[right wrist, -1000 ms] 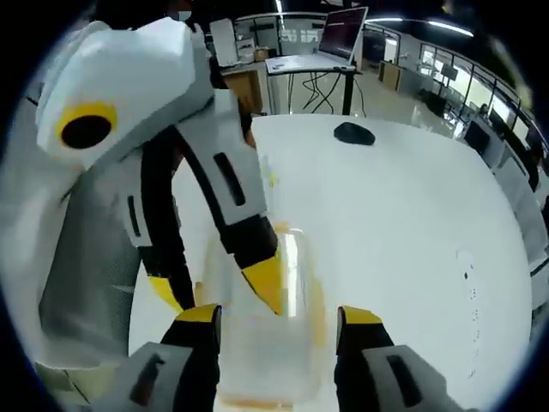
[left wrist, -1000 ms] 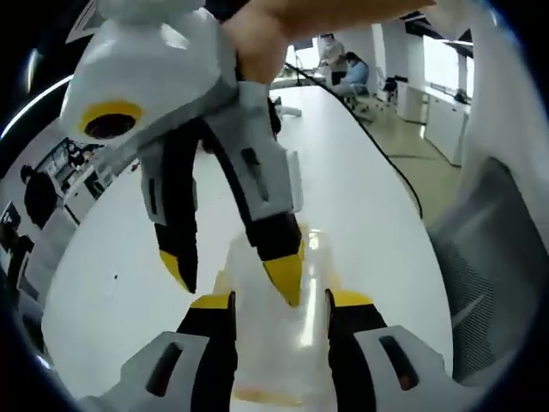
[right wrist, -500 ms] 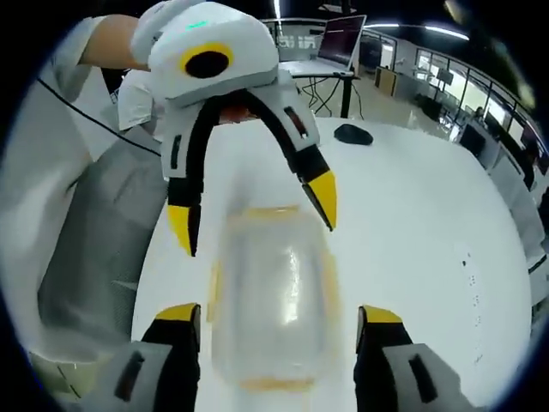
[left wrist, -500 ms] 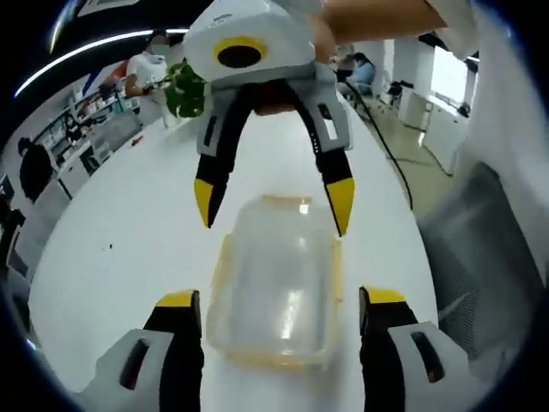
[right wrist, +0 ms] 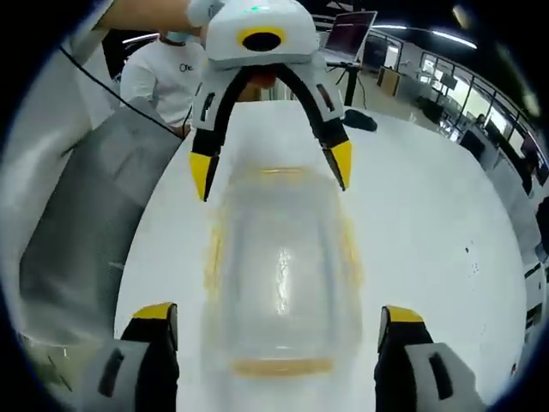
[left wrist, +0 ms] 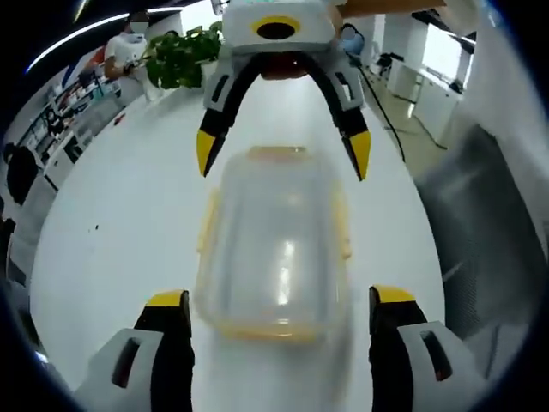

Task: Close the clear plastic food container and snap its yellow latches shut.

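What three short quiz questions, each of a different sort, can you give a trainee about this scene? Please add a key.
1. True or false: the left gripper is shut on the container.
2. The container's latches are which colour? A) yellow B) blue C) red
3. Fill in: the container sits on a white ____.

Key:
1. False: both the left and the right gripper are open, jaws apart on either side of the container.
2. A
3. table

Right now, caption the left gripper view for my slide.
Clear container with yellow latches on white table, flanked by open left gripper and right gripper.
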Action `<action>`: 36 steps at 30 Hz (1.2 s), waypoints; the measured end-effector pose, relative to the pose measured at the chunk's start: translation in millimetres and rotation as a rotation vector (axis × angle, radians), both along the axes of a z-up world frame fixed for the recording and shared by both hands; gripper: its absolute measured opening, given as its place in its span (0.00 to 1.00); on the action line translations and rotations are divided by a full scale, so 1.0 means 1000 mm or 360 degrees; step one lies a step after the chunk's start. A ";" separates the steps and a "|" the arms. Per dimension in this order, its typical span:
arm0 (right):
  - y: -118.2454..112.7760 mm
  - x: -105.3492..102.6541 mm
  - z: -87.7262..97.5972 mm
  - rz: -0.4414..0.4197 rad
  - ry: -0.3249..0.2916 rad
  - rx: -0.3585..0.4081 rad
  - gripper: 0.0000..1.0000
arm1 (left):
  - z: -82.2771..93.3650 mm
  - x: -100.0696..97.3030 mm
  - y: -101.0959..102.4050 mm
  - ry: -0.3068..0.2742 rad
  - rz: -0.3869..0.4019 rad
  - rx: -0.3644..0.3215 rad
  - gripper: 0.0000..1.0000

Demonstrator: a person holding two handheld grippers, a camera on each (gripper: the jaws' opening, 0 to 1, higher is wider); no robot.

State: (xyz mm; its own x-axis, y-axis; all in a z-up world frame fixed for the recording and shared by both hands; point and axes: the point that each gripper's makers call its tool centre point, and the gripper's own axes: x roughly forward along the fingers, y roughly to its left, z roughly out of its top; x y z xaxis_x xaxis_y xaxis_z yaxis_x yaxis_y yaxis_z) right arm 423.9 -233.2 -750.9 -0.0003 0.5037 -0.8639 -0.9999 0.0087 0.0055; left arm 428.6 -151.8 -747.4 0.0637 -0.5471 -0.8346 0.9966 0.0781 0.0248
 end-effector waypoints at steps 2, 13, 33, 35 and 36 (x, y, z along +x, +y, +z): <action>-0.001 0.002 -0.003 -0.0012 -0.0008 -0.0015 0.92 | -0.005 0.000 0.000 -0.0006 -0.0005 0.0026 0.83; -0.004 0.003 -0.007 0.0005 -0.0029 -0.0050 0.78 | -0.010 0.003 0.001 -0.0063 -0.0016 0.0091 0.78; 0.039 -0.004 -0.008 -0.0011 -0.0035 -0.0048 0.78 | -0.012 -0.002 0.045 -0.0076 -0.0026 0.0129 0.78; 0.047 -0.005 -0.008 -0.0009 -0.0035 -0.0049 0.78 | -0.012 -0.003 0.053 -0.0074 -0.0027 0.0134 0.78; 0.052 -0.005 -0.008 -0.0008 -0.0035 -0.0047 0.78 | -0.012 -0.004 0.058 -0.0074 -0.0028 0.0139 0.78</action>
State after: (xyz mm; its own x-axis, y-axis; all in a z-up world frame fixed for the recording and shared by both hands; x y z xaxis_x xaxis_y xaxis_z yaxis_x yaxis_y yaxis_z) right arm 418.6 -181.5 -758.8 0.0216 0.4777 -0.8783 -0.9998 0.0139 -0.0170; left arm 425.0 -94.3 -759.4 0.0942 -0.4740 -0.8755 0.9955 0.0561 0.0768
